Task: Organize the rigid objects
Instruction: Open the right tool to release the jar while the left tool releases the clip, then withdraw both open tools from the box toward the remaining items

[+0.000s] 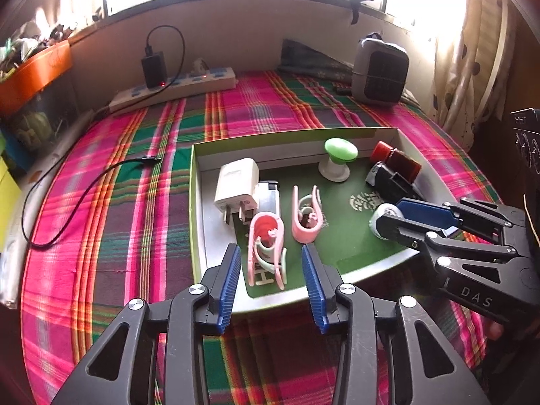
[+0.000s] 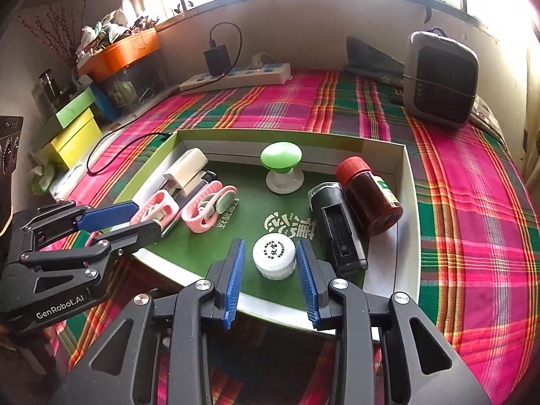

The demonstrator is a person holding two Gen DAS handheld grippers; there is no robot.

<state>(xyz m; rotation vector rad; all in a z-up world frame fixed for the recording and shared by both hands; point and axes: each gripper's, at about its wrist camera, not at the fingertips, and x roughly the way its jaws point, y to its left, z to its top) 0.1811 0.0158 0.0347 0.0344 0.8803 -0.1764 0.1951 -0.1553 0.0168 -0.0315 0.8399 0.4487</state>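
My right gripper (image 2: 269, 281) is wide open and holds nothing; its blue pads (image 2: 235, 280) stand on either side of the white bottle cap (image 2: 274, 259), not touching it. The cap sits upright on the green floor of the tray (image 2: 410, 182), near the front edge. My left gripper (image 1: 271, 281) is also open and empty, with the nearer pink clip (image 1: 266, 249) lying between its fingers.

On the right, I think the main risk is closing off-centre: the cap is low and round, so one pad meeting it first could skid it away across the tray floor. The black stamp (image 2: 337, 226) lies just beside my right-hand finger, and a small drift could nudge it into the brown jar (image 2: 369, 195) next to it. On the left, the clip is springy and open-framed, so the pads may catch only one loop and twist it, or knock the second pink clip (image 1: 305, 217) nearby.

Both grippers reach in low over the tray's front rim, tilted downward, converging from left and right. The white charger (image 1: 236, 185) and the green knob (image 1: 339, 158) stand farther back, clear of both.
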